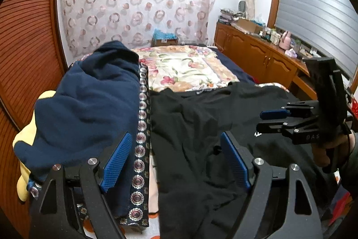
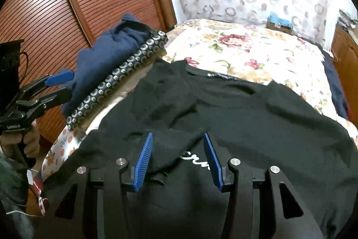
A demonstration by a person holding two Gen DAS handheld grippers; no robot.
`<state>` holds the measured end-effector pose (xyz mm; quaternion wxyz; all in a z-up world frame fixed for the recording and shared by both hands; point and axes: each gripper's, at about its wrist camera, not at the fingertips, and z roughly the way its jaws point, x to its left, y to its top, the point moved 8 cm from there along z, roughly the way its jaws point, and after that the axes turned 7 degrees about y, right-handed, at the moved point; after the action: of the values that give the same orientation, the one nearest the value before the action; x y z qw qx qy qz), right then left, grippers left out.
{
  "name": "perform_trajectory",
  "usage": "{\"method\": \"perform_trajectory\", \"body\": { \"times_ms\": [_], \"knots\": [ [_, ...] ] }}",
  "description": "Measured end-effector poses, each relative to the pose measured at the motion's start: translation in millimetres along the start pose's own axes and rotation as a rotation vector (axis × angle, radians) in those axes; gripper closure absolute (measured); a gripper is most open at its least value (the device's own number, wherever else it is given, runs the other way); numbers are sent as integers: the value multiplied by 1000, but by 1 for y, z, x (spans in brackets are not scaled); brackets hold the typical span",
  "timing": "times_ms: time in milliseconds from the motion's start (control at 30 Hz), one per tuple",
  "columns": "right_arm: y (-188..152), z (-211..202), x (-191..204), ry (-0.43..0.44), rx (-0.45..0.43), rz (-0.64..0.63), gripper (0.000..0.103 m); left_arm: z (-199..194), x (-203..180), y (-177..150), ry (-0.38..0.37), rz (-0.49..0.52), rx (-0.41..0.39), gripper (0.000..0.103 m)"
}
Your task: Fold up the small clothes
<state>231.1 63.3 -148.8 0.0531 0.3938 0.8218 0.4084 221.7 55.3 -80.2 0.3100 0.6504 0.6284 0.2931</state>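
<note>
Left gripper (image 1: 176,158): jaws spread wide, nothing between them, above the shirt's left edge.
Right gripper (image 2: 179,157): jaws apart, pads off the cloth.
Black T-shirt (image 2: 246,118): spread on floral bed (image 2: 246,53).
Navy garment (image 1: 89,109): heaped at its left.

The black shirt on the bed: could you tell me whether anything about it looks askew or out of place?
Yes. The black shirt is not lying flat: its left side is rumpled into ridges, with a flap of cloth doubled over the white lettering near the right gripper. Its collar sits slanted across the floral bedspread.
</note>
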Motion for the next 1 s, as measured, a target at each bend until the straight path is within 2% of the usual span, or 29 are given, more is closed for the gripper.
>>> {"method": "perform_trajectory", "body": {
  "times_ms": [133,200,267,333,367,400,433,467,567,800,833,867,967,1000],
  "knots": [
    [4,2,15,59,-11,-15,54,2,-1,-7,15,1,13,21],
    [11,-10,8,66,-13,-29,54,1,-1,-10,17,-5,19,21],
    [11,3,16,89,-9,-55,54,1,-2,-12,16,-5,20,21],
    [4,15,14,67,8,-92,55,0,-3,-14,13,-6,23,21],
    [1,26,11,28,35,-113,66,0,-4,-15,11,-6,25,21],
    [-5,34,5,2,57,-119,72,0,-5,-17,9,-5,26,21],
    [-8,36,0,-6,70,-113,85,0,-6,-17,8,-4,28,21],
    [-9,37,-4,-6,70,-103,91,1,-7,-19,8,-3,30,21],
    [-6,23,-15,12,21,-69,93,1,-10,-22,0,-5,36,21],
    [5,-9,-50,-41,-93,13,93,13,-23,-30,-30,2,58,21],
    [5,-12,-55,-57,-111,22,94,16,-26,-33,-33,7,69,21],
    [6,-18,-66,-113,-132,26,99,19,-28,-35,-31,13,77,21],
    [2,-25,-96,-216,-127,55,98,23,-31,-39,-13,27,83,21],
    [-1,-27,-110,-281,-119,66,98,25,-32,-40,-9,33,83,21]
  ]
}}
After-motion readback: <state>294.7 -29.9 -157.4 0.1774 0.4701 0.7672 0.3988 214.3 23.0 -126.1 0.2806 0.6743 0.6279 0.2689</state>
